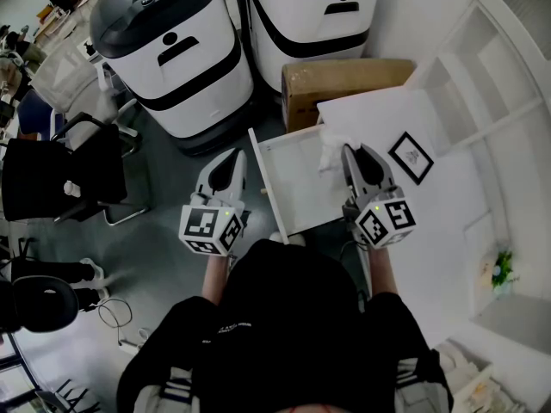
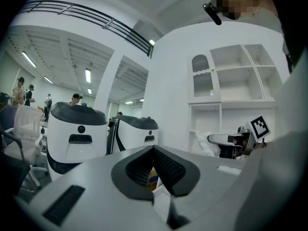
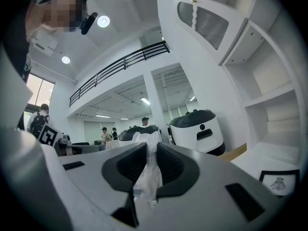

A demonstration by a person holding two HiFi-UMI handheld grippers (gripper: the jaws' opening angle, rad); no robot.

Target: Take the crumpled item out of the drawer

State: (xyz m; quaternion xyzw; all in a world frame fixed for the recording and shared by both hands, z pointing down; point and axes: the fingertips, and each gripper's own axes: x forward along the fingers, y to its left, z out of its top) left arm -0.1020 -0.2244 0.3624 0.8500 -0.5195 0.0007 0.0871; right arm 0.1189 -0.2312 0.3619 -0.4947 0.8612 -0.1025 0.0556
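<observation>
The right hand-held gripper [image 3: 150,147] was pinching a crumpled plastic film [image 3: 148,174], thin, whitish and half see-through. Its ribbed dark pads pressed on the film from both sides, and a wrinkled tuft puffed out beyond the tips. In the head view this bundle sat at the gripper's 12 o'clock, over the 1 o'clock corner of the open drawer [image 1: 293,188]; whether it touched the drawer floor could not be told. The drawer was a shallow white tray with thin upright walls and a smooth, flat bottom, pulled out from under the white counter [image 1: 456,222] toward 8 o'clock.

The left hand-held gripper [image 2: 154,148] was at the drawer's 9 o'clock, outside its left wall, with its tips pressed together on nothing. Each tool had a smooth grey moulded body and a cube of black-and-white square markers at its rear.

On the counter, at 3 o'clock from the film, lay a small black-rimmed picture frame [image 1: 411,156]. A plain brown cardboard box [image 1: 344,84] stood at the drawer's 12 o'clock. Beyond it, at 11 and 12 o'clock, were two rounded white machines [image 1: 172,54] with glossy dark lids. White open shelving [image 1: 491,67] filled the 2 o'clock corner
</observation>
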